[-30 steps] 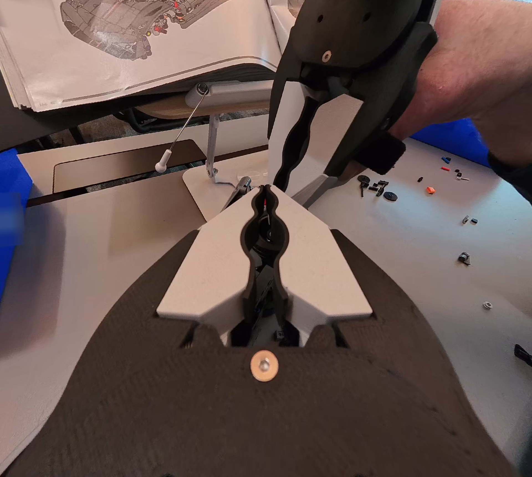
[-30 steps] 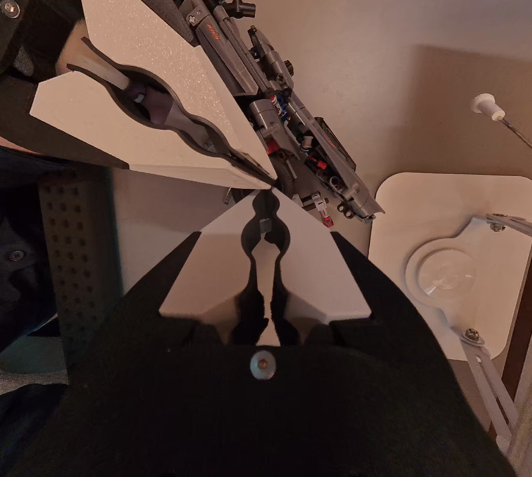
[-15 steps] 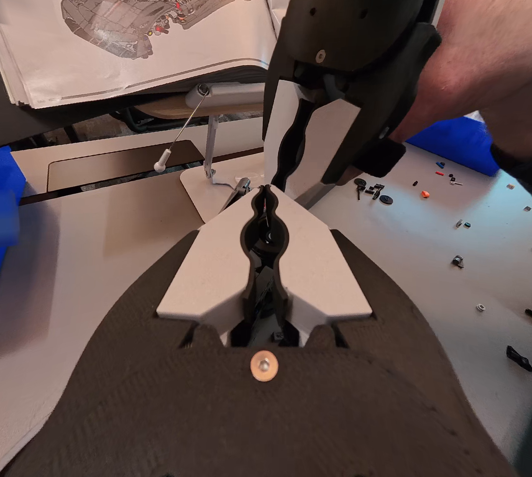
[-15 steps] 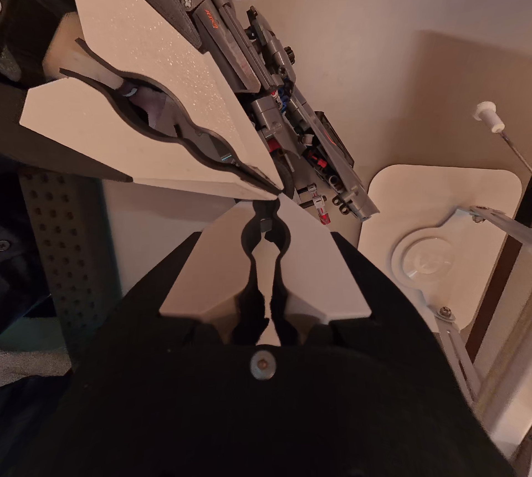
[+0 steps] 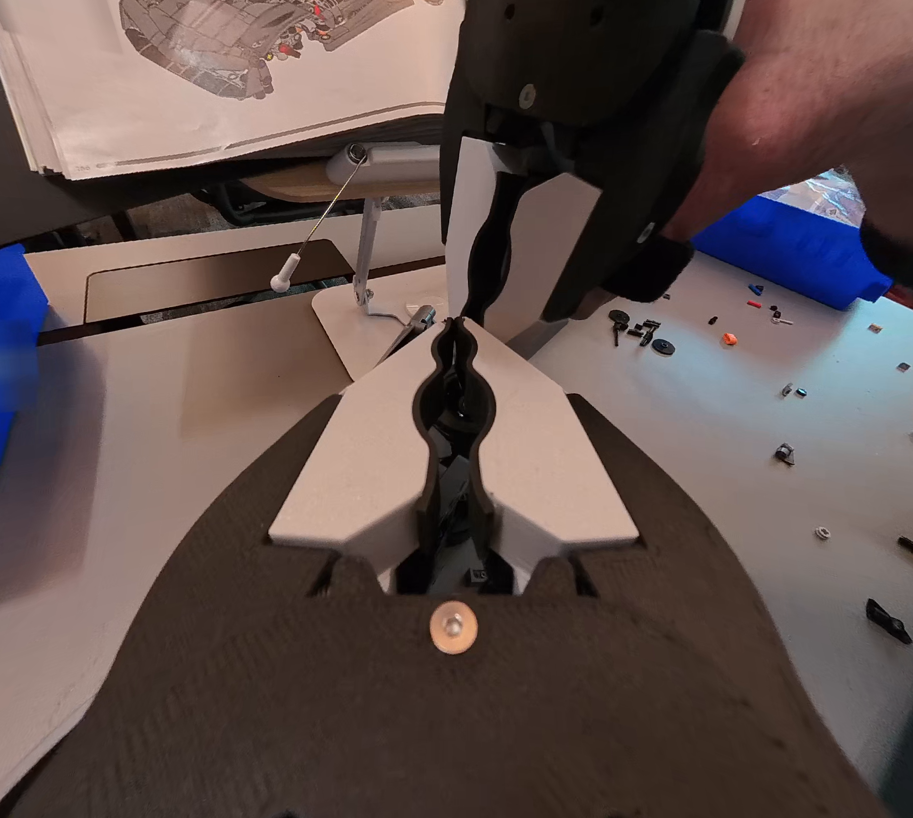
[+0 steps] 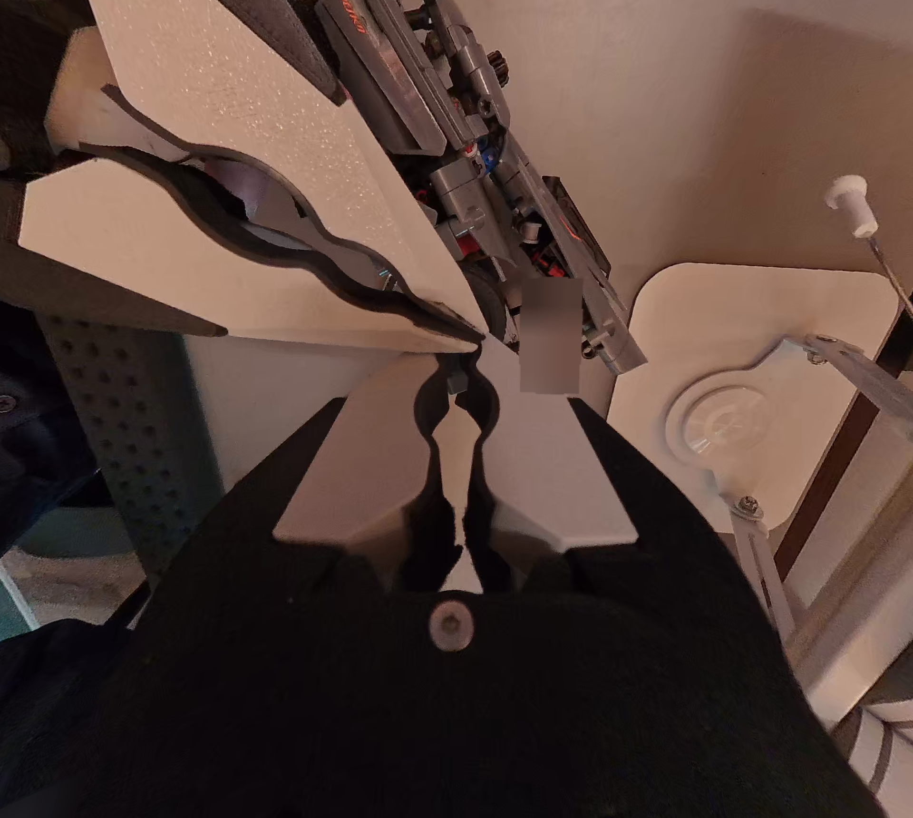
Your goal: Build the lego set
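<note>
1. Above a pale tabletop [image 5: 691, 423], the left gripper [image 5: 455, 325] has its two white fingers pressed together, clamped on a partly built grey Lego car model [image 6: 444, 122]; in the left wrist view only dark pieces of the model show through the slot between the fingers.
2. Seen from the right wrist view, the model hangs under the left gripper and runs diagonally from the upper middle toward the centre, with grey beams, black pins and small red and blue parts.
3. The right gripper [image 6: 462, 362] points steeply down, its fingers nearly together and pinching a small grey Lego piece [image 6: 457, 383] at their tips.
4. The tips of the two grippers almost touch, close to the lower end of the model.
5. A person's hand [image 5: 810, 68] holds the right gripper at the upper right.
6. Behind, an open instruction booklet [image 5: 237, 33] showing a drawing of the car leans on a white stand [image 5: 341, 315].
7. Loose small Lego parts [image 5: 642, 332], mostly black with one orange, lie scattered on the table to the right, near a blue bin [image 5: 790, 246].
</note>
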A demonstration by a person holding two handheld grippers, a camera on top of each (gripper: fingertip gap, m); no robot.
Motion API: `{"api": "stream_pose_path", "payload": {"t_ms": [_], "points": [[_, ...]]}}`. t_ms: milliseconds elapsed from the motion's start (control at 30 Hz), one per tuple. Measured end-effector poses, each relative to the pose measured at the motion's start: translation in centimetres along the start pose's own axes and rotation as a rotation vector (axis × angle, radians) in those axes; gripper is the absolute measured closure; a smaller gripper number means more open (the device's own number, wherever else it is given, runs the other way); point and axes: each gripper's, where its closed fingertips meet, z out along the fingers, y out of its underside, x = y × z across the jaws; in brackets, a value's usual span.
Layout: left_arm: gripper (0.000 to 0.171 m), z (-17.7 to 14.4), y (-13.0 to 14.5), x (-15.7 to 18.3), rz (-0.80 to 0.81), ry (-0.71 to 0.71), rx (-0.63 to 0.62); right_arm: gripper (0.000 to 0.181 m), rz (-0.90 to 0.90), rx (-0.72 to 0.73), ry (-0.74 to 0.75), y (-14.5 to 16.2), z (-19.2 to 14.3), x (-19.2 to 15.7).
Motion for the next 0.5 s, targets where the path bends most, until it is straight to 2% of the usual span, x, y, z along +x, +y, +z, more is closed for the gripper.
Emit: {"api": "stream_pose_path", "payload": {"t_ms": [500], "points": [[0.171, -0.16, -0.04, -0.2, -0.013, 0.002, 0.007, 0.181, 0.01, -0.047, 0.002, -0.05, 0.07, -0.09]]}}
